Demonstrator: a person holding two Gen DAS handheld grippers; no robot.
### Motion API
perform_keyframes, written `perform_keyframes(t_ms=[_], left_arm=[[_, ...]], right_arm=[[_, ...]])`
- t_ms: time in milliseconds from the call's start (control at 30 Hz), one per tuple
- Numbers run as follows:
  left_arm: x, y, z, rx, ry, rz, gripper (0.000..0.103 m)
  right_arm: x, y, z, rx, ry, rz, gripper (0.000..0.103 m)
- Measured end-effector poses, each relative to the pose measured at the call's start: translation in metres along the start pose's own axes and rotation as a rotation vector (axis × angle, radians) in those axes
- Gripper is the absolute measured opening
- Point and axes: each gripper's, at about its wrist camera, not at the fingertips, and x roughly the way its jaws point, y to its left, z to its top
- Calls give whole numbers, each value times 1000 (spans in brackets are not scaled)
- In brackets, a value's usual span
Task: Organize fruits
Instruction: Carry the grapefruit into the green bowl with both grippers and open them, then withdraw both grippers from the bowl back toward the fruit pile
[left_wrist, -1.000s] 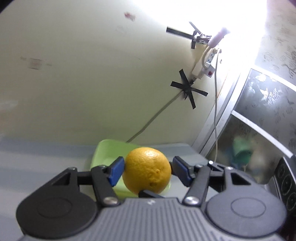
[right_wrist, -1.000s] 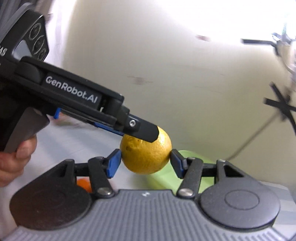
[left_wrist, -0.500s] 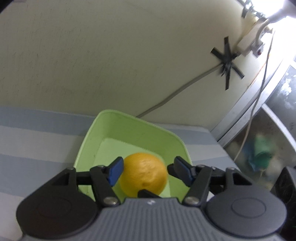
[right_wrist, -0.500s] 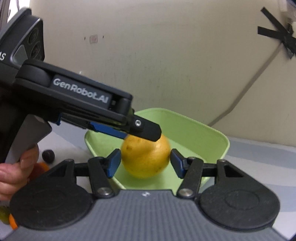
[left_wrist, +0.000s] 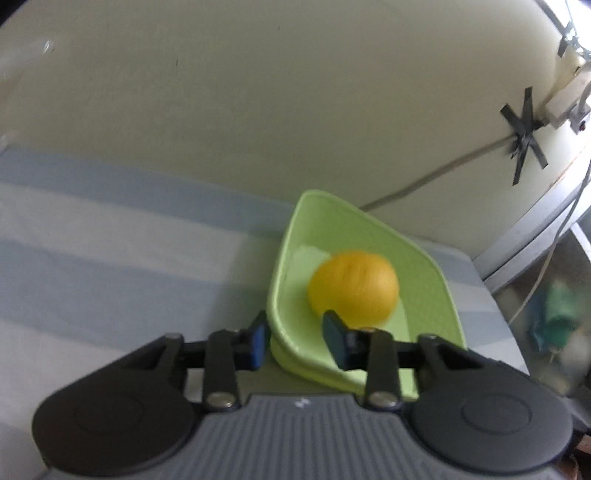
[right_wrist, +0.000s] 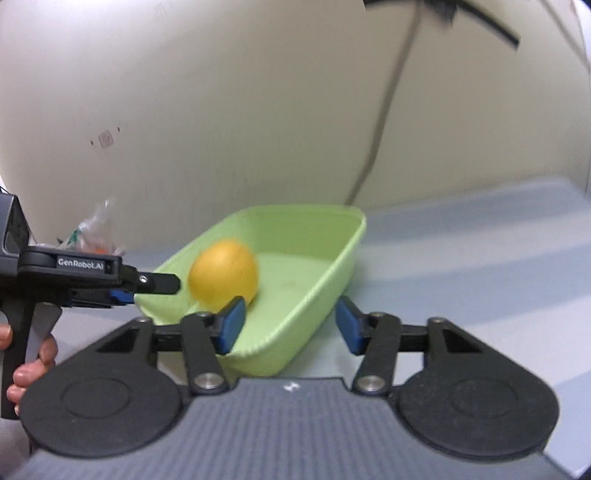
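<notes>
A yellow-orange citrus fruit (left_wrist: 352, 286) (right_wrist: 223, 275) lies in the light green tray (left_wrist: 424, 258) (right_wrist: 314, 240), free of both grippers. My left gripper (left_wrist: 295, 341) hangs at the tray's near corner. Its jaws are closing, with only the rim showing in the gap and no pad on the fruit. In the right wrist view the left gripper (right_wrist: 162, 284) points at the fruit from the left, just short of it. My right gripper (right_wrist: 290, 328) is closing too. It stands astride the tray's near wall, and its pads press on nothing.
A blue and white striped cloth (left_wrist: 110, 258) covers the table. The tray sits near the wall, where a taped cable (left_wrist: 424, 184) runs. A clear bag with fruit (right_wrist: 92, 232) lies at the back left. A person's hand (right_wrist: 29, 365) holds the left gripper's handle.
The fruit, held in the air between both grippers a second ago, came down into the tray and now lies free. Both grippers let go, drew back and narrowed their jaws.
</notes>
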Motion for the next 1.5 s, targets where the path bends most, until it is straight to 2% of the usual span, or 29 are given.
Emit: perform_keyframes(t_ms=[67,167,300,433,533,600,667,800,933,1067,1133,1267,1367,1500], left_arm=[[-1,-10,-6,39,7,11,30],[-8,-21,-16,42,29,-2,32],[-15,-29,-31,58,39,-22,35],[-27,-33,-28,72,34,-21,46],[-61,-34,-30,77,-23,-17,49],[-94,-36,-35,93,-92,-20,51],[-130,-34,-51,127,-164,-14,54],[-174,-35,-87,183,-240,14,55],[-193,-27,-131,194,-243,27,55],[-202,-32,-177,297,-283,126,56],[-206,-35,-194,334,-303,155,60],[-209,-42,-213,353,-301,149,62],[-217,-52,-224,425,-335,185,62],[-254,-51,-225,468,-384,201,62]], right_arm=[[-10,1,-3,11,7,1,39],[-16,-5,-4,-30,5,-38,39],[-28,-13,-8,-4,13,-27,39],[-44,-7,-12,-10,-16,-43,44],[-66,-2,-13,-14,-89,-70,46],[-83,2,-19,-10,-125,-39,48],[-99,11,-30,-36,-134,1,48],[-123,44,-67,-153,-124,40,48],[-138,79,-109,-267,-115,60,48],[-140,107,-144,-345,-105,70,47],[-140,119,-157,-381,-98,74,47],[-134,135,-171,-409,-80,79,47],[-132,141,-176,-407,-75,87,47],[-140,144,-177,-428,-101,87,47]])
